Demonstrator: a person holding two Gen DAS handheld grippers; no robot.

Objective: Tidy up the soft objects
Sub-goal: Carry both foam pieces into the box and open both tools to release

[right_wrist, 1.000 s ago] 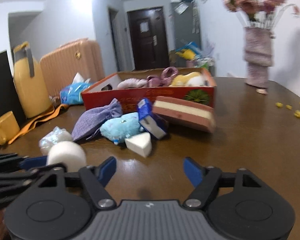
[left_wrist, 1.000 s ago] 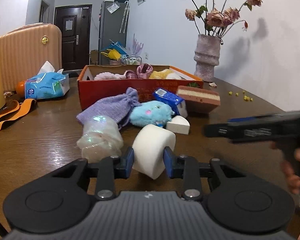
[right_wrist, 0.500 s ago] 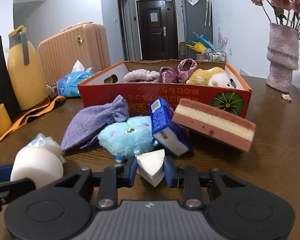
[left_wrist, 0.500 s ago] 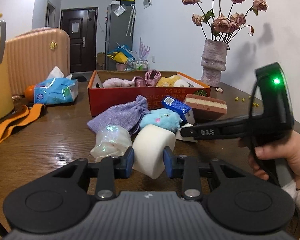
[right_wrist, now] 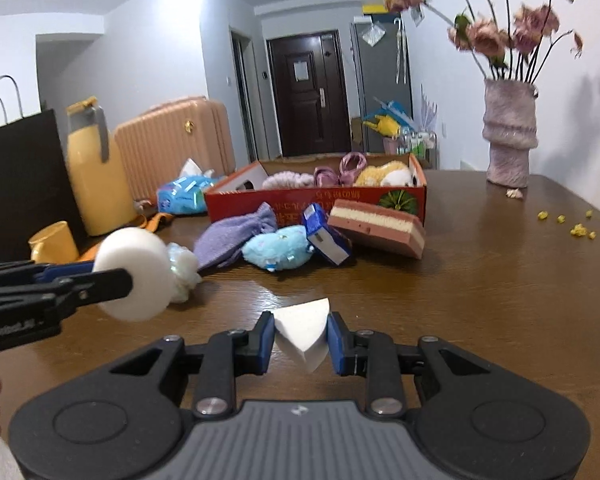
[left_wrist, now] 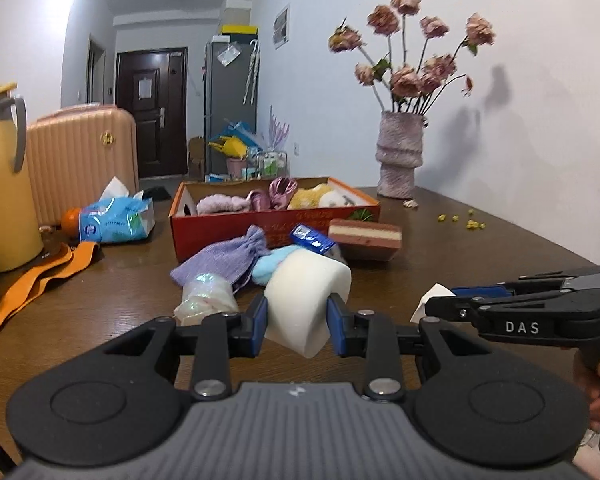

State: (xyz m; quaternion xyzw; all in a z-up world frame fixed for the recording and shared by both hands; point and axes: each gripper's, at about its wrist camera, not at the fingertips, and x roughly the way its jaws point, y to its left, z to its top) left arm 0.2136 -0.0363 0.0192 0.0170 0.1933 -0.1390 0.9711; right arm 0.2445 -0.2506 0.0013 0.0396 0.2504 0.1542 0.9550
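We hold one soft thing in each gripper, so both can go to the box in one trip. Our left gripper [left_wrist: 296, 322] squeezes a round white sponge [left_wrist: 306, 300] between its blue pads, lifted clear of the table [left_wrist: 100, 300]. Our right gripper [right_wrist: 301, 338] pinches a small white wedge sponge [right_wrist: 302, 332], also off the wood. The pads press both sponges from the sides, so they do not slip.

Just past the left gripper a clear shiny wrapped bundle [left_wrist: 206, 296] sits on the table. Behind it the soft things lie in a heap: a purple cloth pouch [left_wrist: 224, 258], a blue fluffy toy [right_wrist: 278, 246], a blue packet [right_wrist: 326, 238] and a pink and cream layered sponge [right_wrist: 376, 226]. They touch the front wall of the red cardboard box [right_wrist: 312, 202], so the heap blocks a low way in.

The box has no lid. In it are a pink scrunchie, a shiny ribbon and a yellow plush, and we think there is room left at the near left corner. We should come in from above.

On the right the table is bare up to its far edge, apart from little yellow crumbs [right_wrist: 572, 226] and the vase [right_wrist: 508, 136]. On the left stand a yellow jug [right_wrist: 92, 168] and a tissue pack [left_wrist: 114, 218], so it is tight there.
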